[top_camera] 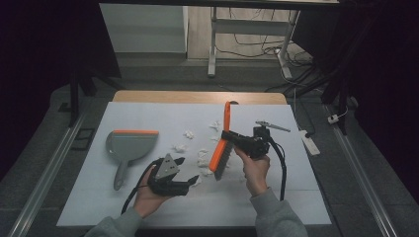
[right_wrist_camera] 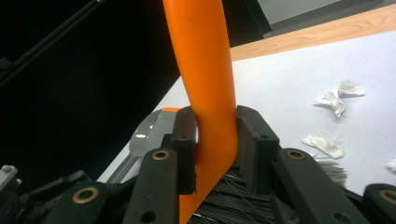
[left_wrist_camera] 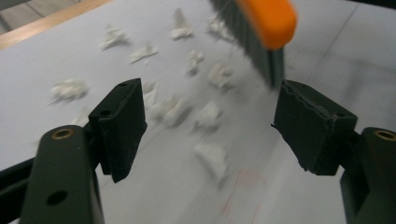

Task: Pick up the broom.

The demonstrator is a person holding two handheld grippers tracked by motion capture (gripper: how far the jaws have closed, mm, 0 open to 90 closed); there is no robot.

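- Orange brush (top_camera: 222,143): clamped at its handle by the right gripper (top_camera: 232,138).
- Left gripper (top_camera: 190,174): jaws spread, nothing between them, above paper scraps (top_camera: 202,157).
- Dustpan (top_camera: 129,145): on table, well left.

So that's one orange plastic hand brush with dark bristles (top_camera: 223,143), one grey plastic dustpan with an orange edge (top_camera: 129,146), and roughly nine or ten crumpled white paper scraps (top_camera: 202,157) scattered around, though a few clump together so it's hard to count exactly. Two black claws, a left one (top_camera: 188,174) and a right one (top_camera: 228,136), all over one white-covered table (top_camera: 148,116).
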